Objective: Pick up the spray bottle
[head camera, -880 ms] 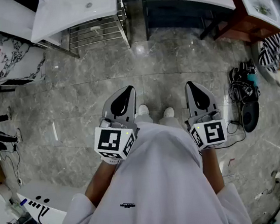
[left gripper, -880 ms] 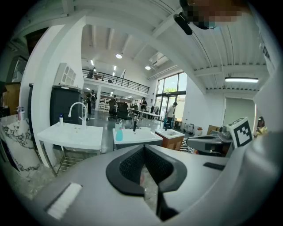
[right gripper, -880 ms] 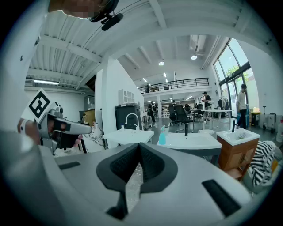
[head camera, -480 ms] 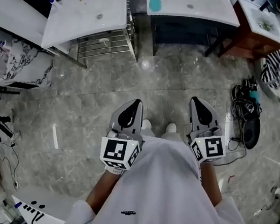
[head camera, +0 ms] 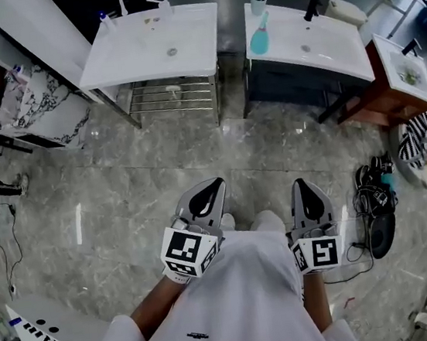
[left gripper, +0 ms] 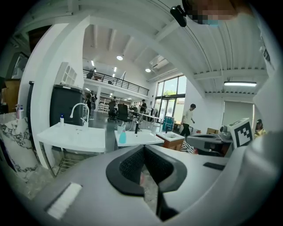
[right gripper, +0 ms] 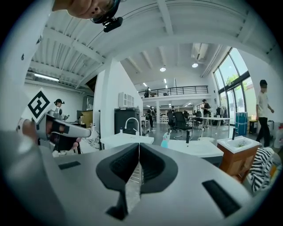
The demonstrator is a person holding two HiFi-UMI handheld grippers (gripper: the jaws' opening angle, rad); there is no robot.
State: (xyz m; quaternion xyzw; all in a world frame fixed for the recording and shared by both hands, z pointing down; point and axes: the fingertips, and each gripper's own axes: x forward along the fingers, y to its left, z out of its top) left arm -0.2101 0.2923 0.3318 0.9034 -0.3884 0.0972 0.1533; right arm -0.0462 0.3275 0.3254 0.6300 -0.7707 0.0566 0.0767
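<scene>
The spray bottle (head camera: pixel 259 36) is pale teal and stands at the near left corner of the right white sink counter (head camera: pixel 330 49), far ahead of both grippers. It also shows small in the left gripper view as the spray bottle (left gripper: pixel 122 136) and in the right gripper view as the spray bottle (right gripper: pixel 166 140). My left gripper (head camera: pixel 214 183) and right gripper (head camera: pixel 301 184) are held side by side in front of the person's body over the marble floor. Both point toward the sinks with their jaws pressed together and nothing between them.
A second white sink (head camera: pixel 154 47) with a curved tap stands left of the bottle's counter, with a metal rack (head camera: pixel 173 97) under it. A cup (head camera: pixel 257 1) sits behind the bottle. A wooden cabinet (head camera: pixel 394 87), striped cloth (head camera: pixel 419 135) and floor cables (head camera: pixel 377 199) lie to the right.
The sinks have slid down the head view and more of them shows, as the person has stepped toward them. Both grippers sit lower in the frame, still shut and empty.
</scene>
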